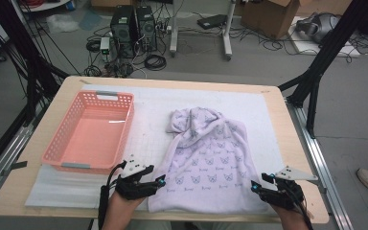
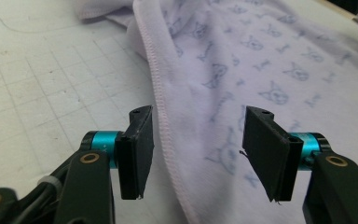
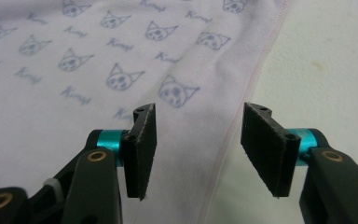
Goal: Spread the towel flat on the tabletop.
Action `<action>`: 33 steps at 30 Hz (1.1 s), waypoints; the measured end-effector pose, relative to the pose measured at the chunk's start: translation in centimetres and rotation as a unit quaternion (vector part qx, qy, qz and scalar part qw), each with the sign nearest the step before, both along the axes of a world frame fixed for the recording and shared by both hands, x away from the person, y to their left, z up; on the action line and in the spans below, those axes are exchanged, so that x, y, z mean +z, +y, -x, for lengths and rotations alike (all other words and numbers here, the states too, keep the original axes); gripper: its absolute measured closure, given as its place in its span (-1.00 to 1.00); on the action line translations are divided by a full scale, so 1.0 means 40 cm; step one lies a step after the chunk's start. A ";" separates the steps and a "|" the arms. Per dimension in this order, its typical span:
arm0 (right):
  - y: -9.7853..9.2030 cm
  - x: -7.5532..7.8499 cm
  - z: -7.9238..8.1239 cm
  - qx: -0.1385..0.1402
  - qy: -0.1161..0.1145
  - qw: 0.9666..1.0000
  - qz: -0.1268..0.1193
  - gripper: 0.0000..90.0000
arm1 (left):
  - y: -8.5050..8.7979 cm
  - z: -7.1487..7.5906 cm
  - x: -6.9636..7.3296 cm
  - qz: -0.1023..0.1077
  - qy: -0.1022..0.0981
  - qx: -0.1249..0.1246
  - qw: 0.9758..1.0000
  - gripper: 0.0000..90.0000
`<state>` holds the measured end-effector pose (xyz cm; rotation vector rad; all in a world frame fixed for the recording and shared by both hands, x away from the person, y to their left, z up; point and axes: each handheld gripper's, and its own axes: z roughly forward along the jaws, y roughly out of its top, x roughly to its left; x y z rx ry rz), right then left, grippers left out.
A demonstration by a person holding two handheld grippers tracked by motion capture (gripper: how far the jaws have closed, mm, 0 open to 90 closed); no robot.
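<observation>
A pale lilac towel (image 1: 206,163) printed with small cat faces lies on the white mat, its near part spread flat and its far end bunched up. My left gripper (image 1: 162,182) is at the towel's near left corner. In the left gripper view its jaws (image 2: 198,149) stand open over the towel's stitched left hem (image 2: 161,107), pads clear of the cloth (image 2: 261,70). My right gripper (image 1: 255,187) is at the near right corner. In the right gripper view it (image 3: 198,149) is open too, straddling the right hem (image 3: 256,79) above the towel (image 3: 74,70).
An empty pink plastic basket (image 1: 129,120) stands on the mat to the left of the towel. The white mat (image 1: 148,129) covers most of the wooden table (image 1: 287,143). Black frame legs, computers, cables and a cardboard box are on the floor beyond.
</observation>
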<state>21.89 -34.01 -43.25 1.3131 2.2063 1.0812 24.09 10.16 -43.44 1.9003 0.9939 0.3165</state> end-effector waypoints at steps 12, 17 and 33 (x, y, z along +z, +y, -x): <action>0.054 -0.032 -0.077 0.003 0.012 0.999 0.035 -0.20 | -0.038 -0.087 -0.036 -0.060 0.020 -0.015 0.998 -0.03; 0.066 -0.030 -0.085 0.014 0.011 0.998 0.053 0.05 | -0.018 -0.097 -0.032 -0.063 0.023 -0.007 0.998 0.78; 0.055 -0.042 -0.168 -0.053 -0.008 0.999 0.006 0.81 | 0.008 -0.156 -0.009 -0.032 -0.024 0.077 0.996 0.54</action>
